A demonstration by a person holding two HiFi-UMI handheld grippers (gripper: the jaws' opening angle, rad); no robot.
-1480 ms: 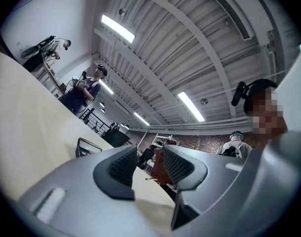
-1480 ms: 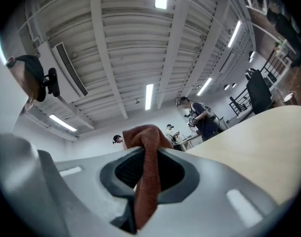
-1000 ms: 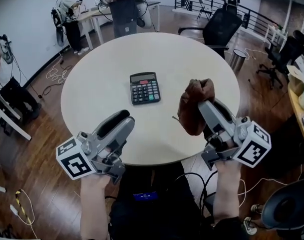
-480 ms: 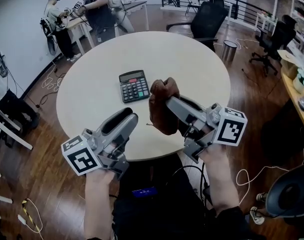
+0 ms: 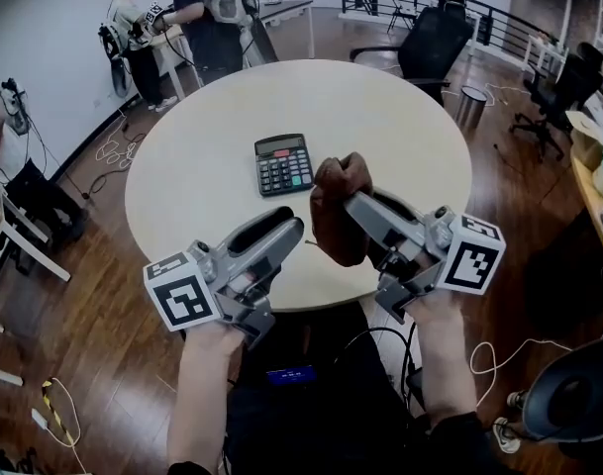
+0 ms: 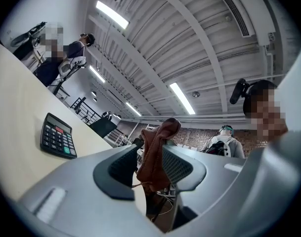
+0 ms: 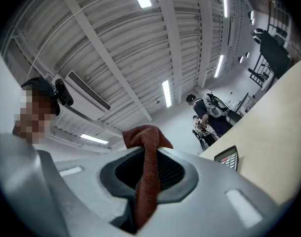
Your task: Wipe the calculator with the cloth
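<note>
Calculator (image 5: 284,163): flat, keys up, about the middle of the round table (image 5: 202,117).
Cloth (image 5: 337,216): brown, bunched, just to the calculator's right on the near-edge side, not touching it.
Right gripper (image 5: 352,202): jaws clamped on the cloth, a tuft sticking out past the tips.
Left gripper (image 5: 291,228): just beside the cloth over the near edge, jaws partly apart, gripping nothing.
</note>
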